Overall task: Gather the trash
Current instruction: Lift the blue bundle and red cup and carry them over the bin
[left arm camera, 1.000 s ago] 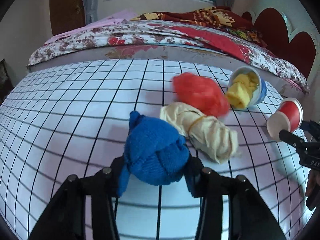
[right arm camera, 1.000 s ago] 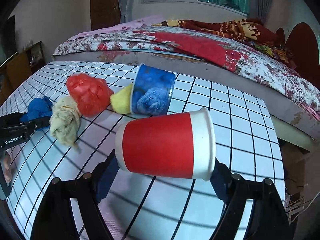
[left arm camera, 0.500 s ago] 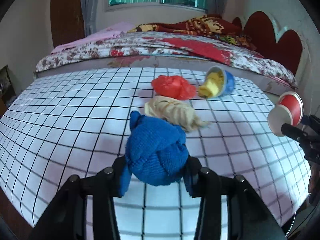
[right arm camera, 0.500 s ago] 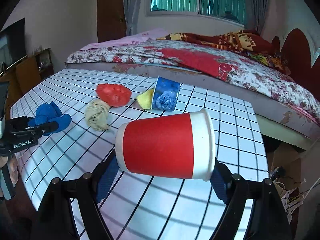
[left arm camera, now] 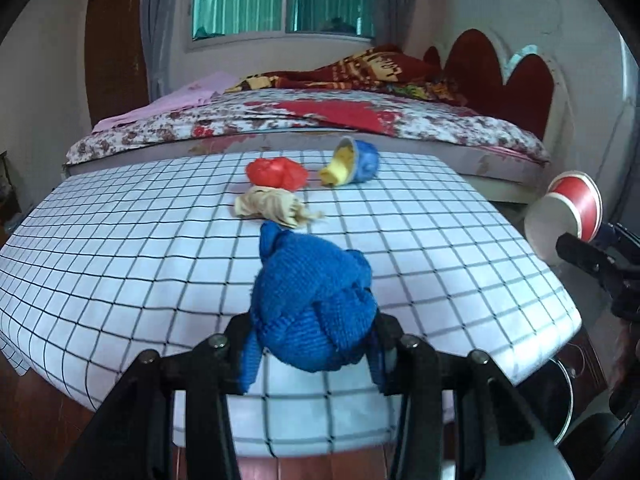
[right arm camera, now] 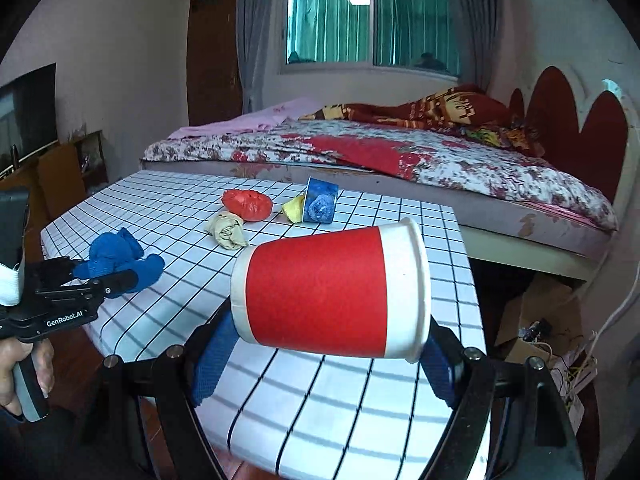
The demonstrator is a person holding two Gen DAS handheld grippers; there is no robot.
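Note:
My left gripper is shut on a blue knitted cloth ball and holds it above the table's near edge; it also shows in the right wrist view. My right gripper is shut on a red paper cup lying sideways, held above the table's near right corner; the cup shows at the right in the left wrist view. On the checked table lie a beige wad, a red wad and a tipped blue cup with a yellow wad in it.
A bed with a floral cover runs along the table's far side. A round metal lid or bin sits on the floor below the table's right corner. A cardboard box and wires lie right of the table.
Both grippers have pulled back and up from the table with their loads; the table and the remaining wads look smaller and farther away.

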